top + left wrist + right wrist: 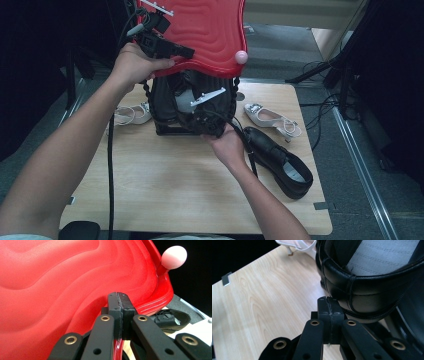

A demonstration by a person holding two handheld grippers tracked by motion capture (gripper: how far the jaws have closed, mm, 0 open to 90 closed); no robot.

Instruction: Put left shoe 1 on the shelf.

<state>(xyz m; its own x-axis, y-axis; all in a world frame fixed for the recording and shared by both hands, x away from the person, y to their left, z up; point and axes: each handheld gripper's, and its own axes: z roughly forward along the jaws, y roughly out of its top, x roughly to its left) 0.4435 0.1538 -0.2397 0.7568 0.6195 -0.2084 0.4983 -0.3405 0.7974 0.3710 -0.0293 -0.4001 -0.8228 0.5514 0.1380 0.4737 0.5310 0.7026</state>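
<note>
Left tongs [119,315] pinch the red lid's [62,285] rim; right tongs [329,317], pressed together, touch the black shoe [367,290]. Keep the lid high while seating it.

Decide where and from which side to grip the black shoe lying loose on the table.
Probably grip the black shoe by its heel rim, from above: it sits sole-down with its opening upward, offering a thin edge.

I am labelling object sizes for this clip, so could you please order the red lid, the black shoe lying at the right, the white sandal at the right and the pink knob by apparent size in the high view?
1. red lid, though it is raised nearer the camera
2. black shoe
3. white sandal
4. pink knob
</note>
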